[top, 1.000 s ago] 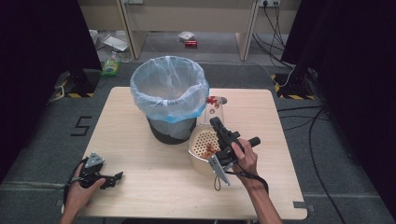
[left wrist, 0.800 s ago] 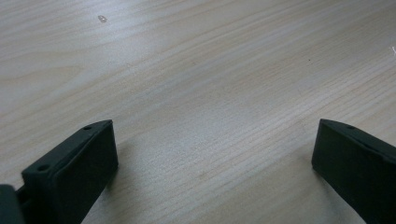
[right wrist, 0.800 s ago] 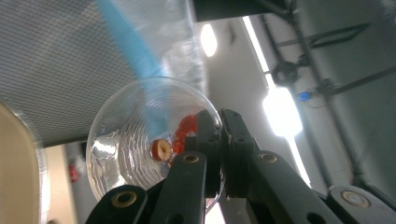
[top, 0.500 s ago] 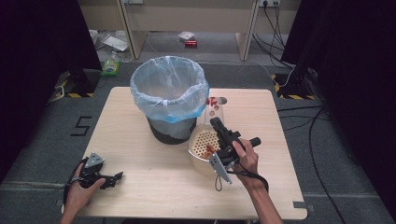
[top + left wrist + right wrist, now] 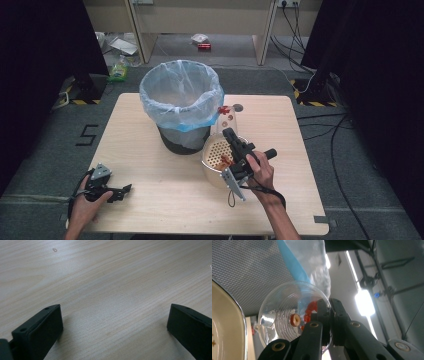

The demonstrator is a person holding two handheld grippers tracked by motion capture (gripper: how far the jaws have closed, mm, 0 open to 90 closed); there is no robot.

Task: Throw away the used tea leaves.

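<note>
A wooden table (image 5: 150, 200) occupies the centre of the high view. A green bottle (image 5: 118, 70) lies on the grey floor (image 5: 45, 145) at upper left, beside scattered papers (image 5: 122, 46). A red item (image 5: 203, 46) lies at top centre. Black cables (image 5: 345, 150) trail at right.

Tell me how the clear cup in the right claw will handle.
The clear cup looks thin-walled, so probably light and flexible under the right claw pinching its rim. Round, it would likely roll if laid sideways. Its red bits may spill.
</note>
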